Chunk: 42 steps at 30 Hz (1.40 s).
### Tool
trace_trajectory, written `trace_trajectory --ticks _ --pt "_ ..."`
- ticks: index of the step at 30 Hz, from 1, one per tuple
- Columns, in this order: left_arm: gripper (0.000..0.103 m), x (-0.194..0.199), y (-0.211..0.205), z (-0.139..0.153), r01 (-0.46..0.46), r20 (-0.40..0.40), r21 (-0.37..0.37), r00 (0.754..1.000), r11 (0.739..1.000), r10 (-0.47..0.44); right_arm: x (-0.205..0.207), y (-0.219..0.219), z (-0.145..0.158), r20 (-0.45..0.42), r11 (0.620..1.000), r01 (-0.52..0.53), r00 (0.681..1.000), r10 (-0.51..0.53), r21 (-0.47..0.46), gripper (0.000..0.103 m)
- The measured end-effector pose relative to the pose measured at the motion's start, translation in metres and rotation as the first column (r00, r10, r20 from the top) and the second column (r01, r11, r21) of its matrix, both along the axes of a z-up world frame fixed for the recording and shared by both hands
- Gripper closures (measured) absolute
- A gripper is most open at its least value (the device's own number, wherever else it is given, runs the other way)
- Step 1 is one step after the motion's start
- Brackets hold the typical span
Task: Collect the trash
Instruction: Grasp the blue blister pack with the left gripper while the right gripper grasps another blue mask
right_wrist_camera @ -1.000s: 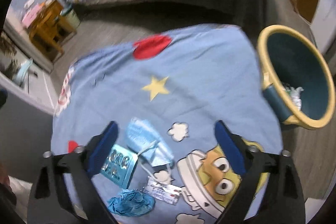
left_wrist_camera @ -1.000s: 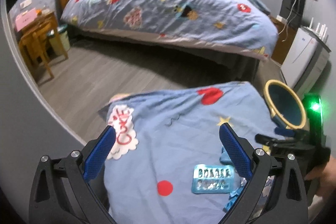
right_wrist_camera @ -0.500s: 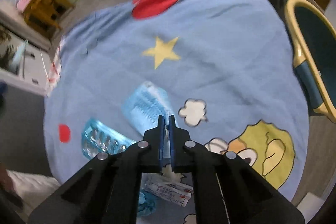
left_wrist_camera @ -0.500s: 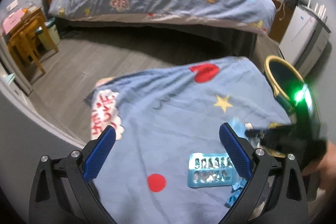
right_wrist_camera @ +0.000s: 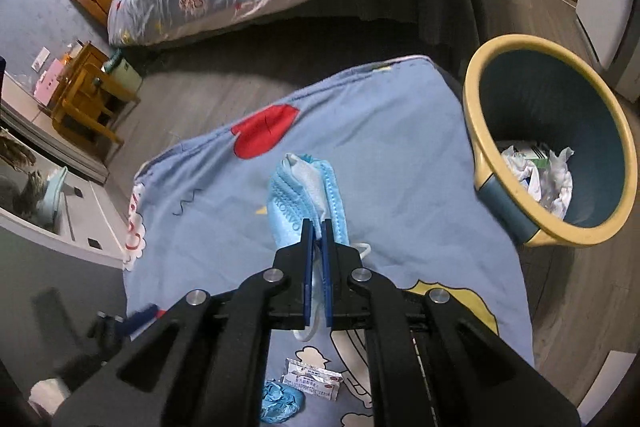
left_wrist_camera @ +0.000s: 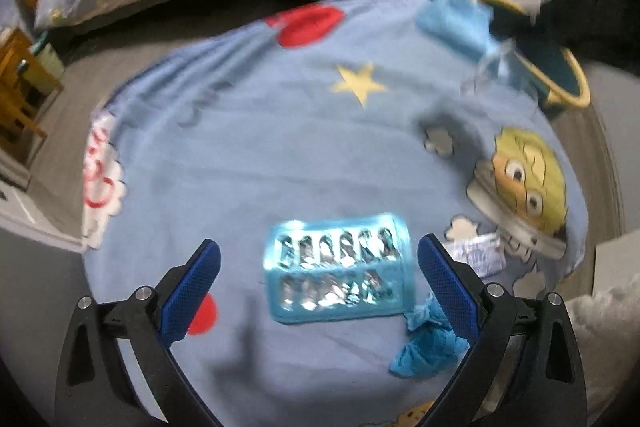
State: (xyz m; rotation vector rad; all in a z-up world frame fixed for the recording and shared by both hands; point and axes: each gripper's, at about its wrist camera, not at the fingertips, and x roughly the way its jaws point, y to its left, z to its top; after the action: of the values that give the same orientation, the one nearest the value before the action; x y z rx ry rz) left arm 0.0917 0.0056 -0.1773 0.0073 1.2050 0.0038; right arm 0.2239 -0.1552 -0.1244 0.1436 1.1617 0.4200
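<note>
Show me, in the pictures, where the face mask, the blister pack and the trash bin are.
face mask (right_wrist_camera: 298, 187): right wrist view, on its pleated blue front above the clamping pads.
blister pack (left_wrist_camera: 338, 267): left wrist view, on its middle between the foil rows.
trash bin (right_wrist_camera: 486, 147): right wrist view, on its yellow rim.

I am seeing red lettering on the blanket (left_wrist_camera: 280, 147), too blurred to read. I am reading nothing on the sachet (right_wrist_camera: 314, 381) either.

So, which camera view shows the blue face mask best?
The right wrist view. There the face mask is sharp and central, hanging folded from the shut right claw, with its pleats and white lining clear. In the left wrist view the same mask is only a blurred blue patch near the waste bin.
</note>
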Motion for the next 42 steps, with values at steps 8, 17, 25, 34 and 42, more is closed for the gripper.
trace_trajectory --ticks 8,17,25,34,42 --pt "0.005 0.005 -0.01 -0.023 0.012 -0.074 0.01 0.997 1.0 -0.011 0.005 -0.001 0.002 -0.008 0.999 0.0 1.0 0.001 0.034 0.099" --pt "0.005 0.009 -0.012 -0.044 0.018 -0.147 0.027 0.989 0.999 -0.014 0.005 -0.002 0.006 -0.004 0.998 -0.006 1.0 0.006 0.062 0.099" --pt "0.022 0.009 -0.015 -0.037 0.039 -0.133 0.018 0.99 0.999 -0.036 0.007 -0.003 0.011 0.005 0.997 0.0 1.0 0.0 0.079 0.099" --pt "0.07 0.015 -0.008 -0.002 -0.002 -0.052 -0.019 0.999 1.0 0.001 0.007 -0.004 0.015 0.016 0.996 -0.001 1.0 -0.001 0.089 0.099" --pt "0.089 0.006 -0.028 0.033 0.092 0.042 -0.044 0.995 0.995 -0.09 0.008 -0.007 0.024 0.033 0.994 0.003 0.999 -0.006 0.106 0.099"
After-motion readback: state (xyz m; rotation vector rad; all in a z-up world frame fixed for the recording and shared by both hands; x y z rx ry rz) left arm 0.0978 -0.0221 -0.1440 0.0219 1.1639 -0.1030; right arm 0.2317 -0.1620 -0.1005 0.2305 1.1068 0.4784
